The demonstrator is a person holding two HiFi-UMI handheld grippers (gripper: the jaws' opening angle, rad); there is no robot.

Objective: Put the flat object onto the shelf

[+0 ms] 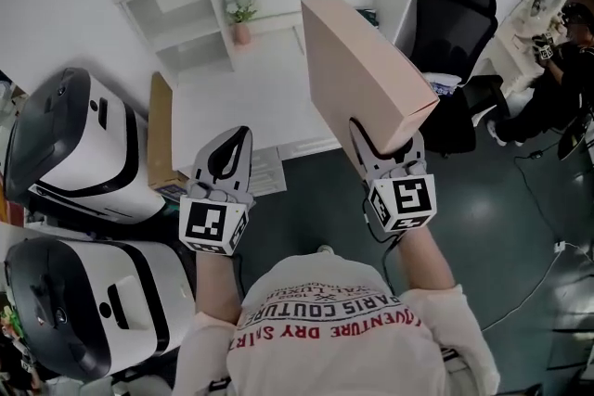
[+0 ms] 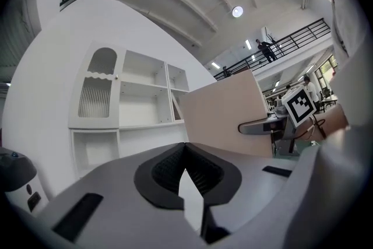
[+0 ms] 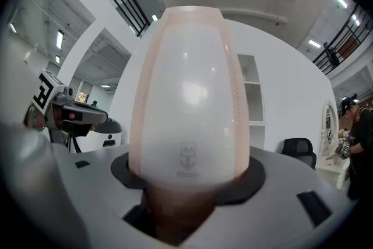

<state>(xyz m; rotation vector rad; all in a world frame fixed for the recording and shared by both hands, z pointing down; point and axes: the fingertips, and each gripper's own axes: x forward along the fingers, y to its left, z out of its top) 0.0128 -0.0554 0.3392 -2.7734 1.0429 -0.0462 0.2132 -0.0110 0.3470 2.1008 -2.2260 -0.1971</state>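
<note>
The right gripper [image 1: 385,142] is clamping the near edge of the flat pink box [image 1: 357,70], which is sticking out ahead of its jaws, standing on edge. The left gripper [image 1: 237,144] is hanging beside it, jaws clenched on nothing. The white shelf [image 1: 181,23] is standing ahead of both grippers, apart from the box.

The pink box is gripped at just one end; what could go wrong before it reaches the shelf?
The box sticks out far beyond the right gripper, which holds one end only, so it could tilt or slip. The left gripper is shut and empty, giving no support. On the shelf, the box might knock the small flower vase.
</note>
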